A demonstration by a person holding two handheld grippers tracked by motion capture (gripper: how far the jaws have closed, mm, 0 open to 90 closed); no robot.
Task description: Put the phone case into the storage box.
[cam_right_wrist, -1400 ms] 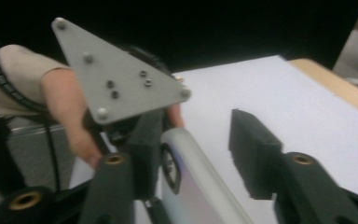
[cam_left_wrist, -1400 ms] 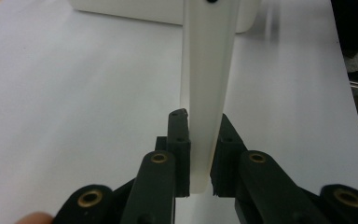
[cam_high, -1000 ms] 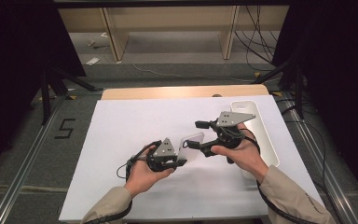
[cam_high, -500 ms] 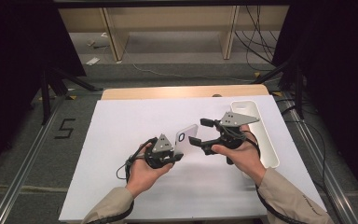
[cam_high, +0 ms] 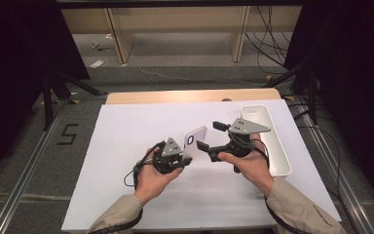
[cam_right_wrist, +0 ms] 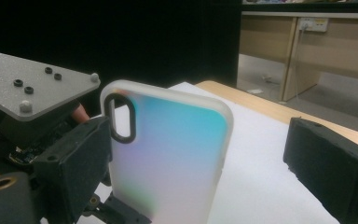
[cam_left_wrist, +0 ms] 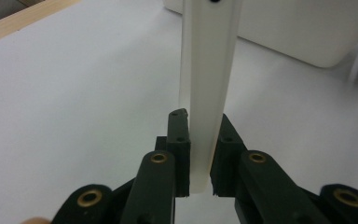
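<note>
Gripping the phone case point(cam_high: 195, 141) at centre frame, left gripper point(cam_high: 182, 158) clamps its end; right gripper point(cam_high: 210, 137) has just been opening, fingers wide w/ nothing pressed. Light, flexy, slick: take by edges.

My counter point(cam_high: 126, 146) is covered by a white sheet, with a strip of bare wood showing along its far edge. A long white tray point(cam_high: 277, 146) lies along the sheet's right side. Beyond the counter, on the grey floor, stand pale wooden shelf legs, with black cables trailing at right.

One phone case point(cam_high: 195, 141), one tray point(cam_high: 280, 146)
</note>
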